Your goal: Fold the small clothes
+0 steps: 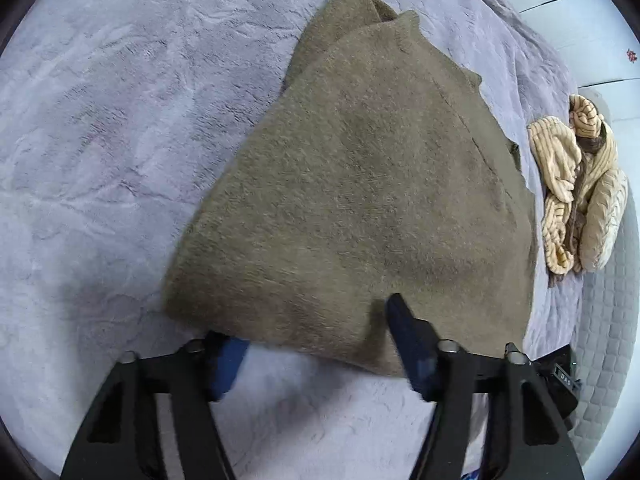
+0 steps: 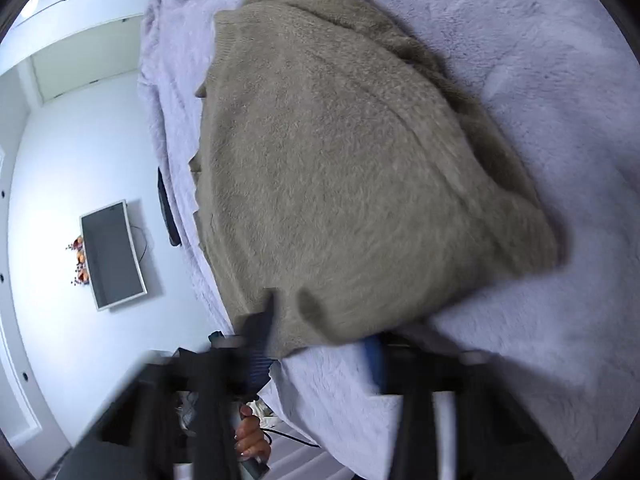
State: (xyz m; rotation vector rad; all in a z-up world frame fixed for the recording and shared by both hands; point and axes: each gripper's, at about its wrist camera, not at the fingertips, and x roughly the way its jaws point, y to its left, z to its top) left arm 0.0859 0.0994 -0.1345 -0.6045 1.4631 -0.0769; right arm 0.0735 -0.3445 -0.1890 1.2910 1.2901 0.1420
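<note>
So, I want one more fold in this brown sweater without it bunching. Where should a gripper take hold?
Probably the near edge of the brown sweater, at its two corners. It lies flat on the lilac blanket with that edge nearest both grippers, so come in low from the near side, pinching top and bottom layers together.

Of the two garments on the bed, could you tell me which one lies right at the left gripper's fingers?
The olive-brown fuzzy garment; the cream striped garment lies crumpled farther off, near the blanket's edge.
</note>
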